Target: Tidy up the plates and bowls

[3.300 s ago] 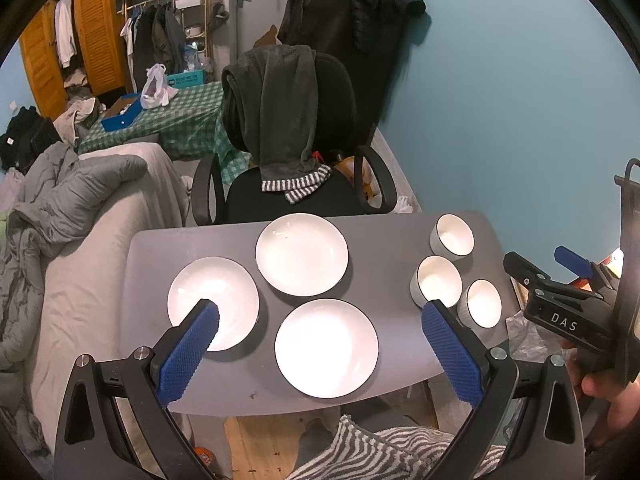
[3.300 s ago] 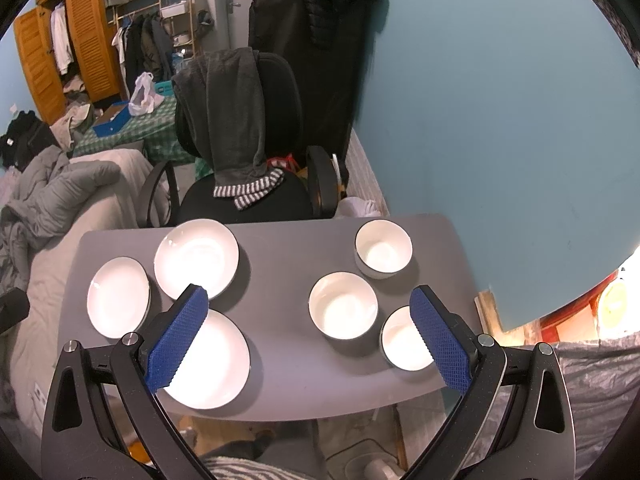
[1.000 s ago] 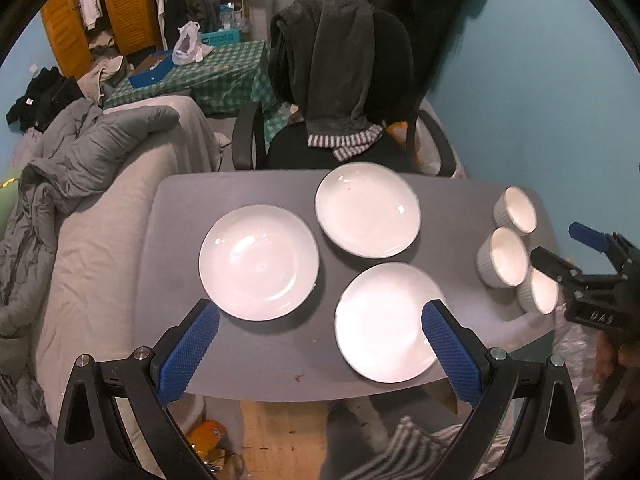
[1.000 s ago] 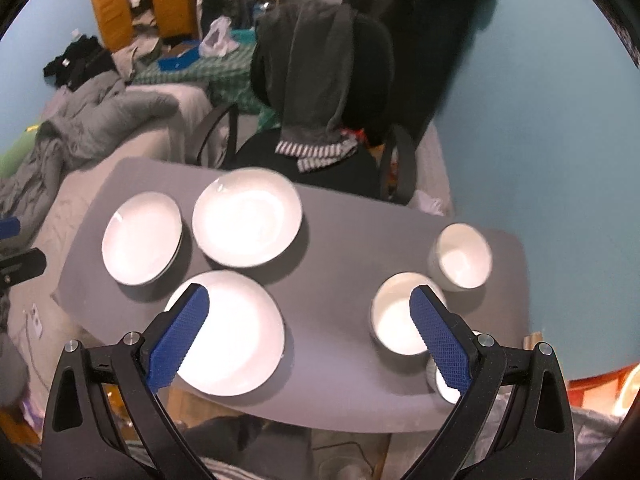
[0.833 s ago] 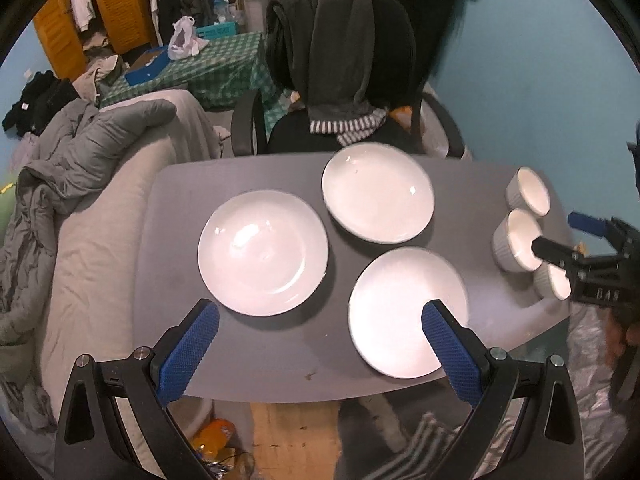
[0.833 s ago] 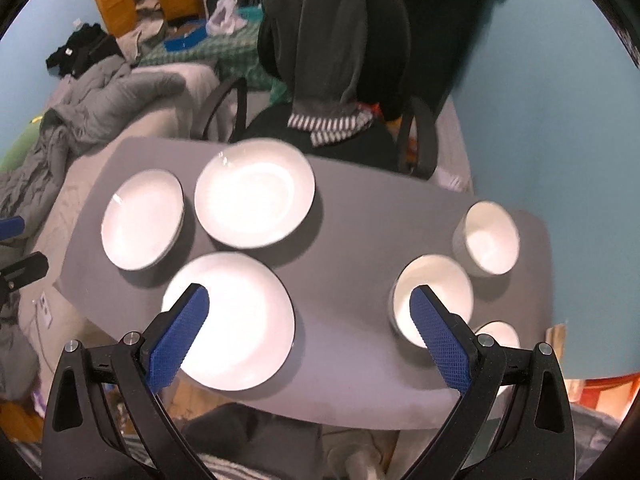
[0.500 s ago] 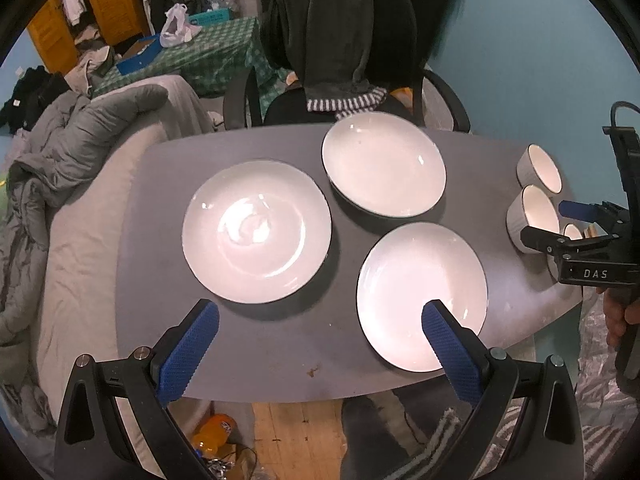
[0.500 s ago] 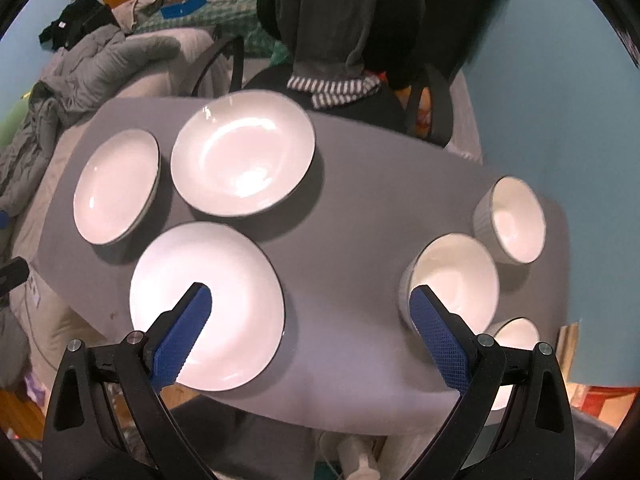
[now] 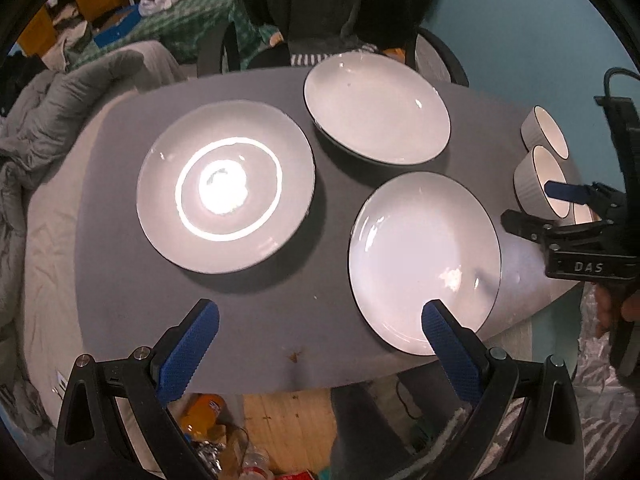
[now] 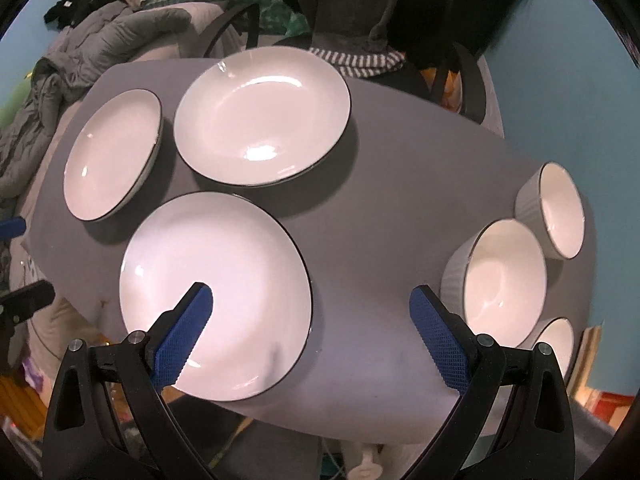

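Plate: near plate (image 10: 216, 296) lies under right tool (image 10: 310, 320), left of its midline.
Tools: both wide, empty.

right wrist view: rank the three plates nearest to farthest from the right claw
1. Near plate, under the right claw's left finger.
2. Far plate, beyond it by the chair.
3. Left plate, at the table's left end; close to the far plate in distance, a loose call.
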Motion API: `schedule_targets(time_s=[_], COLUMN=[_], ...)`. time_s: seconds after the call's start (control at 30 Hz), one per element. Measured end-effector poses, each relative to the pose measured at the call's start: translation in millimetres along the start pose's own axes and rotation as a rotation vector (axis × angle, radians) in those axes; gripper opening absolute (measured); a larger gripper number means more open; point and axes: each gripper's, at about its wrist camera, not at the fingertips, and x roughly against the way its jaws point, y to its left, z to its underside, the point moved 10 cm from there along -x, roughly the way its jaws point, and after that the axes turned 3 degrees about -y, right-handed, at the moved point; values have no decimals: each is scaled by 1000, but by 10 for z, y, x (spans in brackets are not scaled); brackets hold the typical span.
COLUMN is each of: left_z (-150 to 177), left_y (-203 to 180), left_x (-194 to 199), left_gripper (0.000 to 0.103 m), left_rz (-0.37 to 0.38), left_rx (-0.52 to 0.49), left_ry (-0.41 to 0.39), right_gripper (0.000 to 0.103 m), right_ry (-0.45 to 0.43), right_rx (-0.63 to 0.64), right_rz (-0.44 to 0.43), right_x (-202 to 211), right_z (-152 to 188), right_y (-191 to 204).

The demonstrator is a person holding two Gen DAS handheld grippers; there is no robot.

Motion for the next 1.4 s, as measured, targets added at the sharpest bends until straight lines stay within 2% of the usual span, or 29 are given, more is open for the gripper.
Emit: schedule_targets(time_s=[0.17, 0.3, 0.37, 0.43, 0.57, 0.73, 1.07, 1.13, 1.2, 1.33, 1.4], left_z=[52, 108, 129, 127, 110, 95, 78, 78, 83, 98, 108], left_y=[0, -15, -22, -41, -99, -160, -156, -156, -152, -179, -212], left_x=[-177, -329, -373, -417, -494, -563, -685, -725, -760, -838, -860], left_gripper=[103, 103, 103, 103, 103, 103, 102, 97, 90, 76, 74], left_rz=[27, 57, 54, 51, 32, 39, 59, 65, 58, 56, 65], left_rx=[61, 98, 99, 95, 76, 77, 116, 129, 133, 130, 129], left_ry=[47, 87, 98, 104, 115, 119, 153, 159, 171, 195, 205], right_gripper=[96, 95, 89, 88, 74, 72, 53, 49, 38, 34, 30], right_ry=[23, 46, 48, 56, 106, 127, 186, 191, 203, 212, 214], right_rx=[-15, -34, -32, -26, -36, -46, -62, -59, -65, -85, -89], right_rz=[12, -15, -17, -12, -12, -37, -90, -98, -108, -128, -137], right_x=[-150, -232, -284, -332, -497, -586, -759, -773, -804, -877, -902], right_z=[57, 87, 99, 122, 195, 246, 269, 280, 285, 234, 204], right_y=[-48, -29, -37, -41, -61, -51, -129, -139, -165, -210, -228])
